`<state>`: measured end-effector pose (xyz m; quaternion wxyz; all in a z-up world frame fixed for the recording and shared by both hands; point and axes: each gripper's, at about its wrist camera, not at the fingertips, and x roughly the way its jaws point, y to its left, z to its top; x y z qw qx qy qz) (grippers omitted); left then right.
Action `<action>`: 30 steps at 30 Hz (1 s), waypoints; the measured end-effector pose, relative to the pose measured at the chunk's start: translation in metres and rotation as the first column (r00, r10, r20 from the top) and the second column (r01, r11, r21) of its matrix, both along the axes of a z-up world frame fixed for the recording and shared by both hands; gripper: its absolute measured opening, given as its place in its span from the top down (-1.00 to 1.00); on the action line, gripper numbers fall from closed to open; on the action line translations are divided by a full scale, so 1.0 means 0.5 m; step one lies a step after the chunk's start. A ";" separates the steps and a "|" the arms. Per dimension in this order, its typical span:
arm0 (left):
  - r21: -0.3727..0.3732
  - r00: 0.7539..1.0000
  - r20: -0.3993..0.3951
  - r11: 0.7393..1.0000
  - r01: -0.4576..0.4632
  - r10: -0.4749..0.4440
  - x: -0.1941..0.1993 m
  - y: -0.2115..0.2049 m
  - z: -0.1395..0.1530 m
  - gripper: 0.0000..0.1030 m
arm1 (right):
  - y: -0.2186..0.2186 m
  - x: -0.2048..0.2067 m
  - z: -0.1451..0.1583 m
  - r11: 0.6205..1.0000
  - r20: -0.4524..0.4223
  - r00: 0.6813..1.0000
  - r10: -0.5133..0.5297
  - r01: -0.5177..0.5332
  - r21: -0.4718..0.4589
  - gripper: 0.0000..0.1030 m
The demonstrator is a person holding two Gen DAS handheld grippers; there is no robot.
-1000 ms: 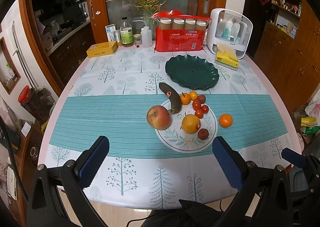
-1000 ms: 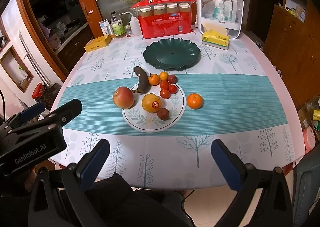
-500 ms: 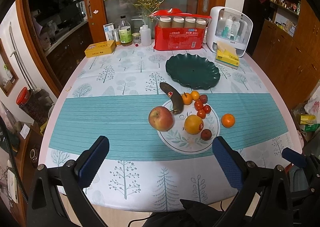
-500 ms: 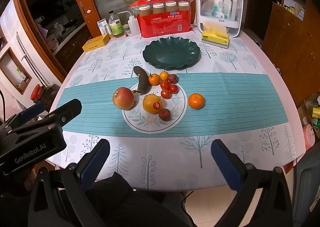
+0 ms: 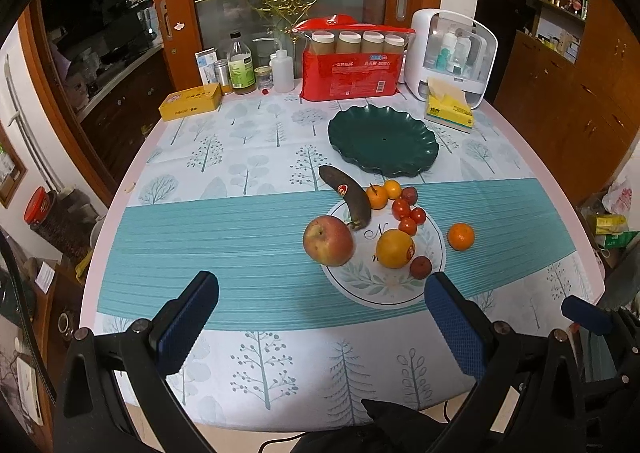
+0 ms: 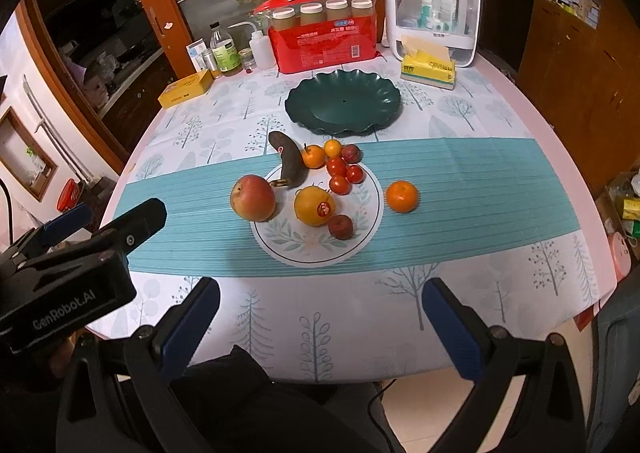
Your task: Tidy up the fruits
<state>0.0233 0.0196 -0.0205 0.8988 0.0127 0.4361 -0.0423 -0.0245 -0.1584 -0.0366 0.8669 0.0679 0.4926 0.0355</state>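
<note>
I've eased both spread grippers — left gripper point(image 5: 320, 305), right gripper point(image 6: 320, 303) — slightly nearer the white plate point(image 6: 360, 237), nothing sorted yet.

both spread wide — left hand-held gripper point(image 5: 320, 317), right hand-held gripper point(image 6: 320, 317).

At the table's far edge: red package of lidded jars point(image 5: 351, 67), yellow tissue pack point(image 5: 448, 109), yellow tin point(image 5: 190, 101), squeeze bottle point(image 5: 283, 71).
</note>
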 end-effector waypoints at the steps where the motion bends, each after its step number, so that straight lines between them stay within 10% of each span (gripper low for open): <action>1: -0.001 1.000 -0.002 1.000 0.006 -0.006 0.002 0.002 -0.002 -0.99 | 0.004 0.001 -0.001 1.000 -0.001 1.000 -0.004 0.004 0.000 -0.97; 21: -0.112 0.986 -0.113 0.988 0.107 -0.120 0.063 -0.026 -0.057 -0.99 | -0.032 0.015 -0.027 0.994 -0.032 0.993 -0.109 0.110 0.008 -0.97; 30: -0.168 0.970 -0.240 0.986 0.000 -0.041 0.138 -0.074 -0.124 -0.99 | -0.108 0.074 -0.076 0.995 -0.121 0.989 -0.086 0.092 0.043 -0.87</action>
